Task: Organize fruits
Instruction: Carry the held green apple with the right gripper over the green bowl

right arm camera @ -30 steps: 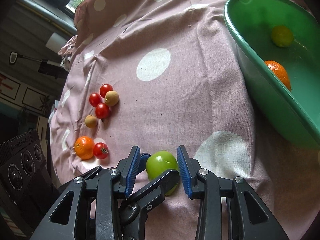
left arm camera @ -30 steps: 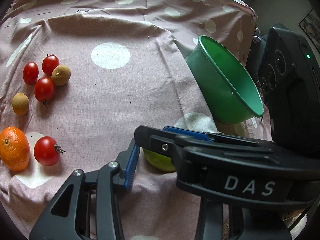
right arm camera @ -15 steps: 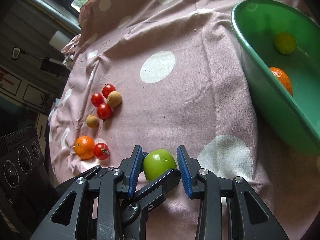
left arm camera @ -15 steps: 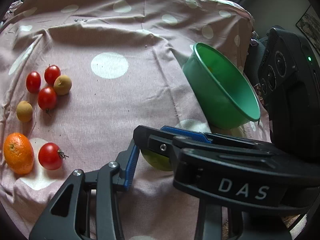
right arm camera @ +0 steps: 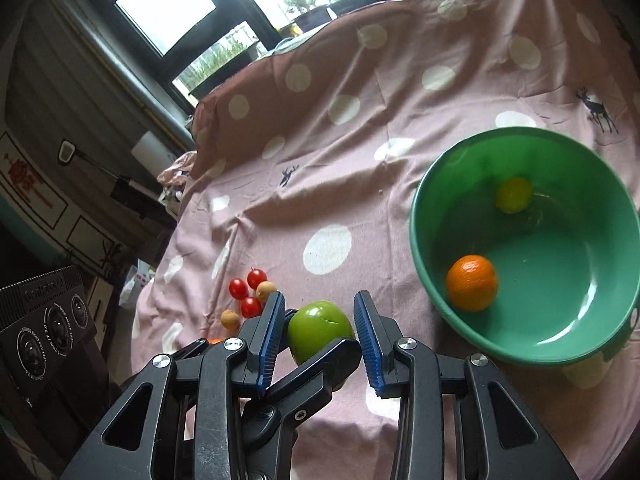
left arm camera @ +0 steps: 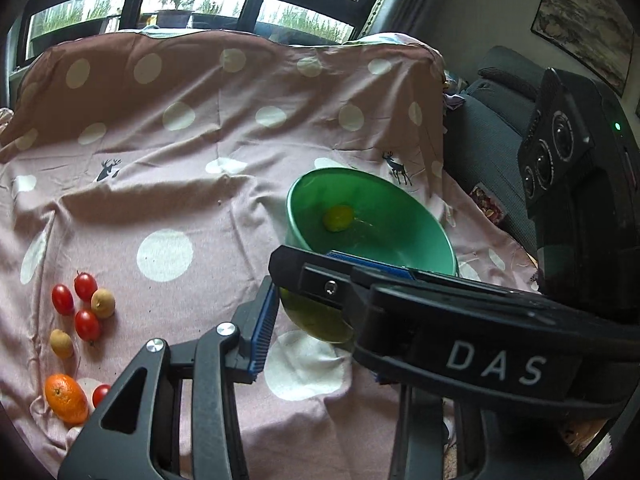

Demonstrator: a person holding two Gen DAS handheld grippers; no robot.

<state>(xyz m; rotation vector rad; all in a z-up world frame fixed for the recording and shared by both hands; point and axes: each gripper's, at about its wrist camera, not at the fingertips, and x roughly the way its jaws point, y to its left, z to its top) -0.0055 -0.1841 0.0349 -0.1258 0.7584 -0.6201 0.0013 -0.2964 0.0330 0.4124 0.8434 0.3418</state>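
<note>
Green apple (right arm camera: 320,330) sits between blue pads of both claws, just left of green bowl (right arm camera: 424,280). Right claw (right arm camera: 320,330) and left claw (left arm camera: 304,312) each clamp apple, jaws narrowly parted.

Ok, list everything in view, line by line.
green apple: 1, green, gripped above the cloth
bowl: 1, green, right on cloth
oranges: 2, orange, one in bowl, one at cloth's left edge
citrus: 1, yellow-green, in bowl
cherry tomatoes: 4, red, left on cloth
small round fruits: 2, tan, among tomatoes
cloth: 1, pink, white-dotted
left gripper, right gripper: black, blue pads, on apple
</note>
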